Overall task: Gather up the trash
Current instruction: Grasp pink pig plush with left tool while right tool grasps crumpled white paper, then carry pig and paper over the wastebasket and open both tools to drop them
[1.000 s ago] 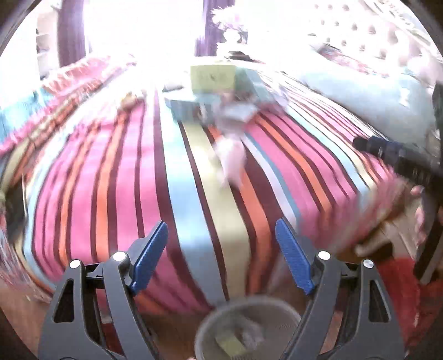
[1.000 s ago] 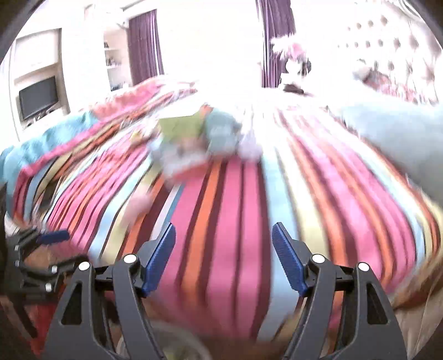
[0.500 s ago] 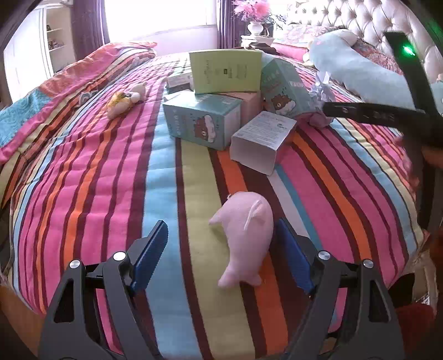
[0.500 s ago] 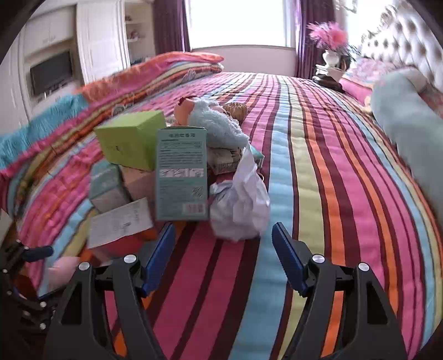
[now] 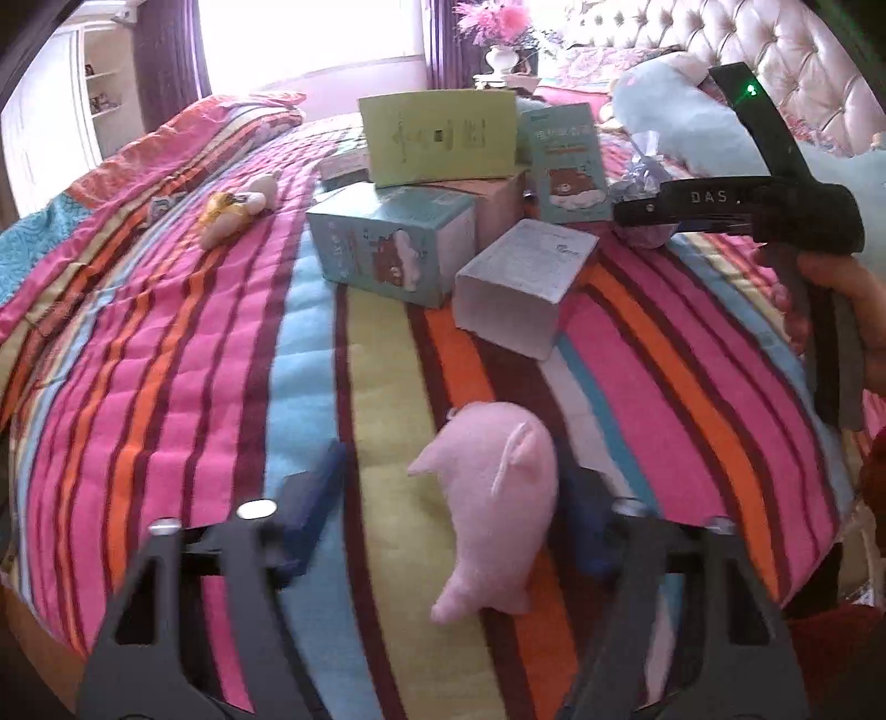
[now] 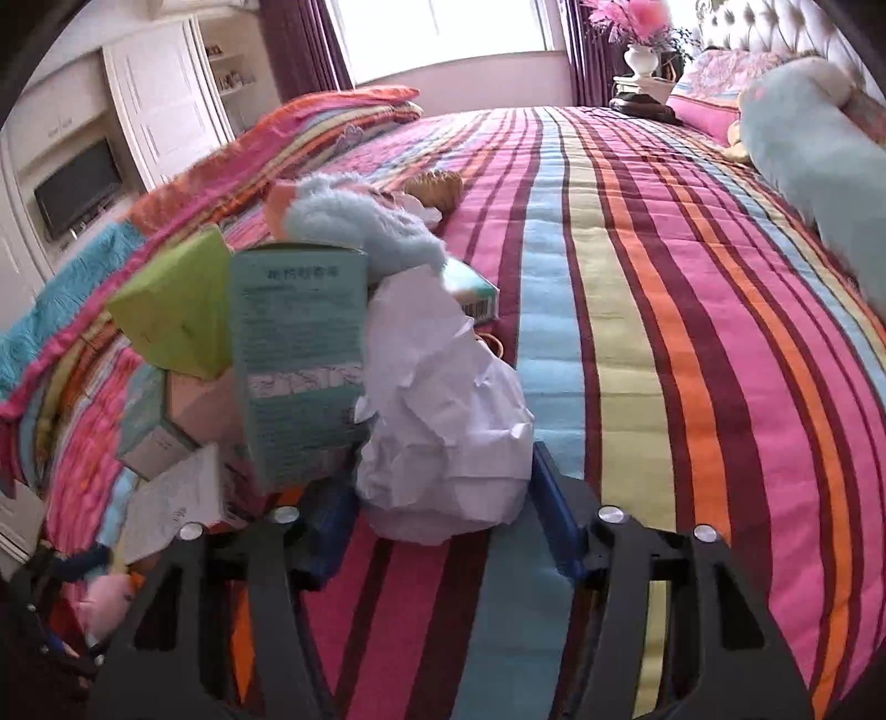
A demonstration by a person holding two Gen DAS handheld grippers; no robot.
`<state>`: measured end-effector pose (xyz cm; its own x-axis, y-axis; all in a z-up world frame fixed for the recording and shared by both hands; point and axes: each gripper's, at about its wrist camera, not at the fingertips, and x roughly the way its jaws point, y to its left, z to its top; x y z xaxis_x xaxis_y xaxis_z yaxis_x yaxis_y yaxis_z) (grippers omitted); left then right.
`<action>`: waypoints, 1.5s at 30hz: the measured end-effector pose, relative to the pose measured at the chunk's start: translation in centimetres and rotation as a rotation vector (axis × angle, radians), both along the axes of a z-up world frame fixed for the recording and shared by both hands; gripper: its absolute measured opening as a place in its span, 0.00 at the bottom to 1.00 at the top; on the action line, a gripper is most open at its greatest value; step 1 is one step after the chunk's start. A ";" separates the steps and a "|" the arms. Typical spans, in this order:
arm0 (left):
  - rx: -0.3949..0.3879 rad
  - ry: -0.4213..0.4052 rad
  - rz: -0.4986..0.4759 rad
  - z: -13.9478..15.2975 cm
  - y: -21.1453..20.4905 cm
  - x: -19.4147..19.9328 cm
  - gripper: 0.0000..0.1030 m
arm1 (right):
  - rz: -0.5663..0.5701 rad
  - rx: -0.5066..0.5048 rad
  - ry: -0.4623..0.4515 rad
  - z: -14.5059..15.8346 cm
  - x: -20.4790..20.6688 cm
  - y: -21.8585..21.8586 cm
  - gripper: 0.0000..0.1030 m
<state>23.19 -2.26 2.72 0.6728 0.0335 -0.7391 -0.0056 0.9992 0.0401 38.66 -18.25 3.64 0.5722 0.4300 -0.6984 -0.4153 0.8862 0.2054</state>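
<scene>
On the striped bedspread [image 5: 166, 332] a pink plush pig [image 5: 498, 498] lies between the fingers of my left gripper [image 5: 448, 509]. Its jaws are closing: the right pad is beside the pig and the left pad stands apart. A wad of crumpled white paper [image 6: 443, 432] sits between the fingers of my right gripper [image 6: 443, 520]. These jaws are closing too, with the pads at the wad's sides. Behind the pig is a pile of cardboard boxes: a green box [image 5: 437, 135], a teal bear box [image 5: 393, 249] and an open white box [image 5: 526, 288].
A hand [image 5: 847, 310] holds the right gripper's black body at the right of the left wrist view. A small yellow plush [image 5: 232, 213] and a light blue plush [image 6: 354, 221] lie by the boxes. A pale blue bolster [image 6: 803, 144] lies along the tufted headboard [image 5: 775, 44].
Both views were blurred a second ago and are steady now. The right gripper moved forward up to the paper wad. Both pairs of jaws have narrowed, the left around the pig.
</scene>
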 end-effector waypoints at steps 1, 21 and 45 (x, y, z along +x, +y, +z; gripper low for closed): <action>-0.005 -0.005 -0.008 0.1 -0.1 -0.1 0.35 | -0.010 -0.001 -0.004 0.2 -0.4 -0.2 0.53; -0.240 -0.109 -0.176 6.6 3.8 -9.9 0.31 | -0.025 0.114 -0.149 4.6 -24.5 -3.2 0.53; -0.224 0.511 -0.198 -15.4 0.6 -23.0 0.67 | 0.038 -0.112 0.469 -16.4 -35.1 6.8 0.55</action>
